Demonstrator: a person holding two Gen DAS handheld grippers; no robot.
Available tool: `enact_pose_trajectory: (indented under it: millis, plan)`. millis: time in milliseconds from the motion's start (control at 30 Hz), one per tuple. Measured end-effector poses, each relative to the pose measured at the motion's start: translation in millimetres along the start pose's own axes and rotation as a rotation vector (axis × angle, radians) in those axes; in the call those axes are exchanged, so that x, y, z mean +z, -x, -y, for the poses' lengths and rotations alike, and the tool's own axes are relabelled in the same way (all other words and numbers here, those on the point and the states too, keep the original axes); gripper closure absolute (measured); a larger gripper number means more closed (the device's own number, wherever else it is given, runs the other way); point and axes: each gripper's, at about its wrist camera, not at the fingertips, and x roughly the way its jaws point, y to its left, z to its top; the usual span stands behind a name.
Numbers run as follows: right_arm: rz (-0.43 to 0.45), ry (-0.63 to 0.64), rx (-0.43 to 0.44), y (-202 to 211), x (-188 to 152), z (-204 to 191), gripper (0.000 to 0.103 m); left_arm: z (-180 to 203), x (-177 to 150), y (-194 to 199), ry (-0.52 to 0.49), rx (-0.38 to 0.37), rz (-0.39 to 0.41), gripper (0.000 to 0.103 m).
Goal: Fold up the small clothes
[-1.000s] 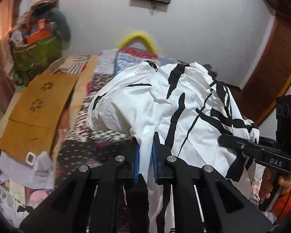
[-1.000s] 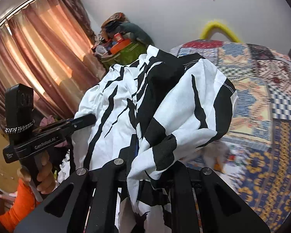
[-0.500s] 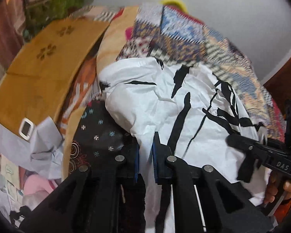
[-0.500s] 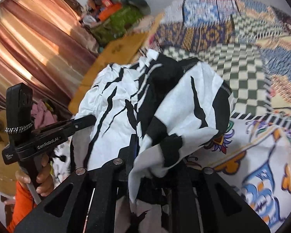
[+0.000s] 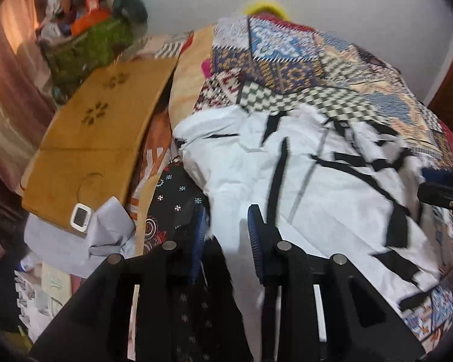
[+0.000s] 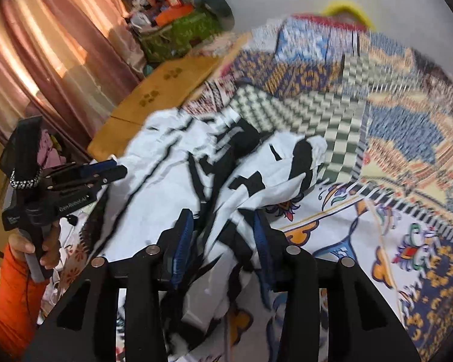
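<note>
Garment (image 5: 311,181) first: the white top with black slashes lies spread over the patchwork bedspread (image 5: 302,69), filling the centre and right of the left-wrist view. I am letting it down, and both tongs have just been opening. My left tongs (image 5: 226,229) stand apart with a strip of hem running loosely between the blue pads, which no longer pinch it. My right tongs (image 6: 223,232) are apart too, with bunched cloth lying between them. To do this well I would draw both straight back without snagging the hem, then smooth the heap at centre in the right-wrist view before creasing. The fabric looks thin, crumpled and limp, so it should hold a fold poorly on this soft, busy quilt. A flat wooden board (image 5: 99,138) sits at left.
</note>
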Motion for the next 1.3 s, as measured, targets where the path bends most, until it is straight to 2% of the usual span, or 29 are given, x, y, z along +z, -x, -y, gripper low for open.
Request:
enact_pose_trajectory:
  millis: [100,233,333,467,567,667,800,933,1000,1300]
  plan:
    - [0.059,0.051,-0.006,17,-5,-18,0.060,9,-6,25,-0.010,-0.023,0.038,0.071]
    - [0.064,0.123,0.020,22,-12,-45,0.060,18,-18,39,0.011,-0.108,0.049,0.057]
    - [0.016,0.168,0.049,11,-21,-60,0.060,24,-33,30,0.010,-0.131,0.000,0.057]
    - [-0.105,0.187,0.016,-23,-35,-59,0.060,26,-57,-5,0.025,-0.122,-0.140,0.057]
    - [-0.198,0.183,-0.004,-39,-51,-49,0.061,23,-74,-10,0.029,-0.119,-0.148,0.056]
    - [-0.199,0.142,0.027,-32,-60,-40,0.061,18,-82,-4,0.040,-0.128,-0.148,0.055]
    - [-0.165,0.105,0.023,-15,-67,-36,0.061,16,-88,9,0.043,-0.089,-0.153,0.055]
    - [-0.084,0.082,0.003,15,-72,-41,0.060,16,-90,39,0.051,-0.061,-0.103,0.055]
    - [-0.033,0.076,0.009,33,-72,-45,0.060,17,-89,62,0.060,-0.054,-0.052,0.055]
    - [0.295,0.134,0.012,154,-68,-82,0.060,33,-69,208,0.097,-0.061,0.275,0.055]
